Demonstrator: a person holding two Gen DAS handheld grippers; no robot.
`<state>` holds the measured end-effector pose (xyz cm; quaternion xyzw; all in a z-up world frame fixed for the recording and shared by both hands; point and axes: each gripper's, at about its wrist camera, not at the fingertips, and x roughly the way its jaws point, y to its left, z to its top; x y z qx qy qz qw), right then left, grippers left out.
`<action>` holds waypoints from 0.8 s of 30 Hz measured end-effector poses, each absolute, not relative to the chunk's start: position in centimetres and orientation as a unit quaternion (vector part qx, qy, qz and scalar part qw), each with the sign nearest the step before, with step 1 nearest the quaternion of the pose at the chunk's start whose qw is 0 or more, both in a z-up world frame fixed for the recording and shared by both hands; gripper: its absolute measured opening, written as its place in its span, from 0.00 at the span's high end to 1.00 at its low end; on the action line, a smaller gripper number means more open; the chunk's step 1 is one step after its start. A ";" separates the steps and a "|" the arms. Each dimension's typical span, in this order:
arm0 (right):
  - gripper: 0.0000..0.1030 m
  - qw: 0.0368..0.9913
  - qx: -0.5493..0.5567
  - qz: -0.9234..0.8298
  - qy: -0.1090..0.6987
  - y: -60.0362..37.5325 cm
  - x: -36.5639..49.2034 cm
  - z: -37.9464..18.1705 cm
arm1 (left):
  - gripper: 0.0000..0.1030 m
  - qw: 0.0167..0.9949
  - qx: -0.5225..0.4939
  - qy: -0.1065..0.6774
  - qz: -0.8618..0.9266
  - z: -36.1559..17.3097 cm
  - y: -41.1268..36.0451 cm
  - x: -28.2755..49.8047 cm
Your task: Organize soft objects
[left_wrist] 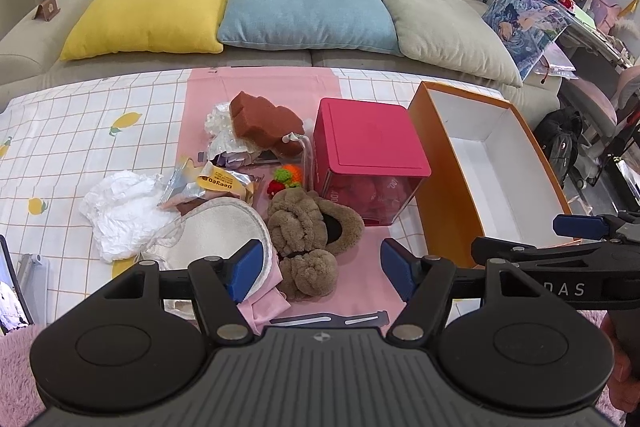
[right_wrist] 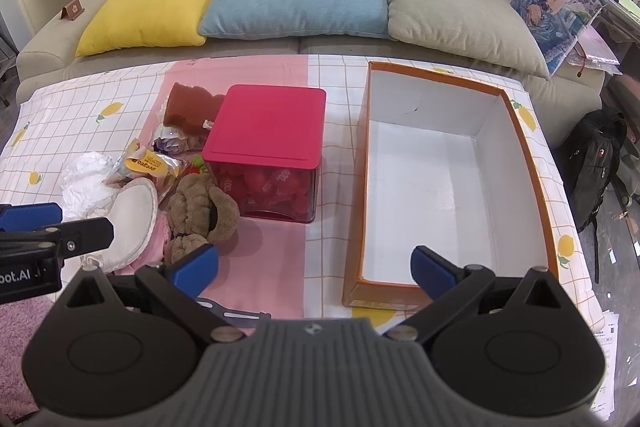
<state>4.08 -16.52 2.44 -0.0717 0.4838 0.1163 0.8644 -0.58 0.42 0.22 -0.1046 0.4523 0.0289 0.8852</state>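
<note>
A brown fluffy plush point(left_wrist: 310, 239) lies on the pink strip of the table, just ahead of my open, empty left gripper point(left_wrist: 322, 269). It also shows in the right wrist view point(right_wrist: 200, 213). Beside it lie a white round pad point(left_wrist: 224, 235), a brown sponge point(left_wrist: 264, 121), crumpled white paper point(left_wrist: 120, 213), snack wrappers point(left_wrist: 220, 183) and a small orange and red knitted toy point(left_wrist: 286, 177). An empty orange box with white inside point(right_wrist: 452, 171) stands at the right. My right gripper point(right_wrist: 314, 269) is open and empty, near the box's front left corner.
A pink lidded box point(left_wrist: 366, 155) with red items inside stands between the pile and the orange box. A sofa with yellow point(left_wrist: 152, 7), blue and grey cushions runs behind the table. A cluttered shelf and a black backpack point(right_wrist: 596, 163) are at the right.
</note>
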 end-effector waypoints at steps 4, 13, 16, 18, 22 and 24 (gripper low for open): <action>0.03 0.864 -0.073 0.117 0.484 -16.3 3.9 2.4 | 0.23 0.885 -0.106 0.453 0.029 0.2 0.4 -0.6; 0.03 0.863 -0.074 0.117 0.485 -16.2 3.9 2.3 | 0.23 0.885 -0.106 0.453 0.030 0.1 0.4 -0.8; 0.03 0.863 -0.074 0.119 0.486 -16.2 4.0 2.2 | 0.23 0.885 -0.106 0.453 0.030 0.0 0.4 -0.9; 0.03 0.863 -0.075 0.119 0.486 -16.1 3.9 2.2 | 0.23 0.885 -0.106 0.453 0.031 0.0 0.4 -0.9; 0.03 0.862 -0.076 0.120 0.487 -16.1 4.0 2.1 | 0.23 0.885 -0.106 0.453 0.031 0.0 0.4 -0.9; 0.03 0.862 -0.077 0.121 0.487 -16.0 4.0 2.0 | 0.23 0.885 -0.106 0.453 0.031 -0.1 0.5 -1.0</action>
